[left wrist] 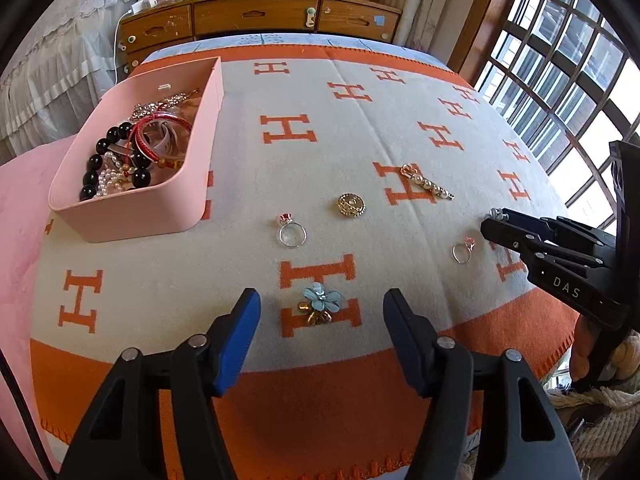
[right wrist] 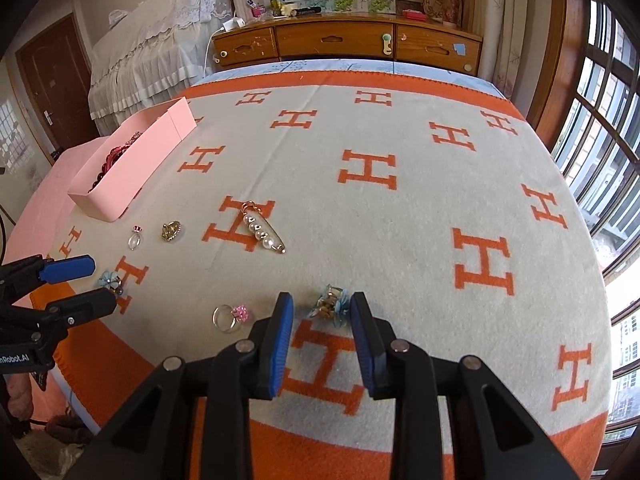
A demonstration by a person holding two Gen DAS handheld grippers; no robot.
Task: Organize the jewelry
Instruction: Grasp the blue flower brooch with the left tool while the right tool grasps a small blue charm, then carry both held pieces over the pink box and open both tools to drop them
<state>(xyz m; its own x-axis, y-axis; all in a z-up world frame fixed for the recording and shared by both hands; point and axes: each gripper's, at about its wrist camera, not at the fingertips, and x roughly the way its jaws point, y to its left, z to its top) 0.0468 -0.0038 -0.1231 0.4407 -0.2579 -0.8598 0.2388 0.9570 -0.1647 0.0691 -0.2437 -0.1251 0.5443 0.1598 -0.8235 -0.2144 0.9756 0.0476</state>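
My left gripper is open low over the blanket, and a blue flower brooch lies between its blue pads, untouched. My right gripper is open around a second blue flower piece; its right pad sits against the petals and the left pad stands off. A pink box at the left holds bead bracelets, pearls and red bangles. Loose on the blanket lie a red-stone ring, a gold round brooch, a pearl pin and a pink-stone ring.
An orange and cream blanket with H marks covers the bed. A wooden dresser stands behind it, with windows on the right and a lace-covered bed at the left. A pink sheet lies under the box.
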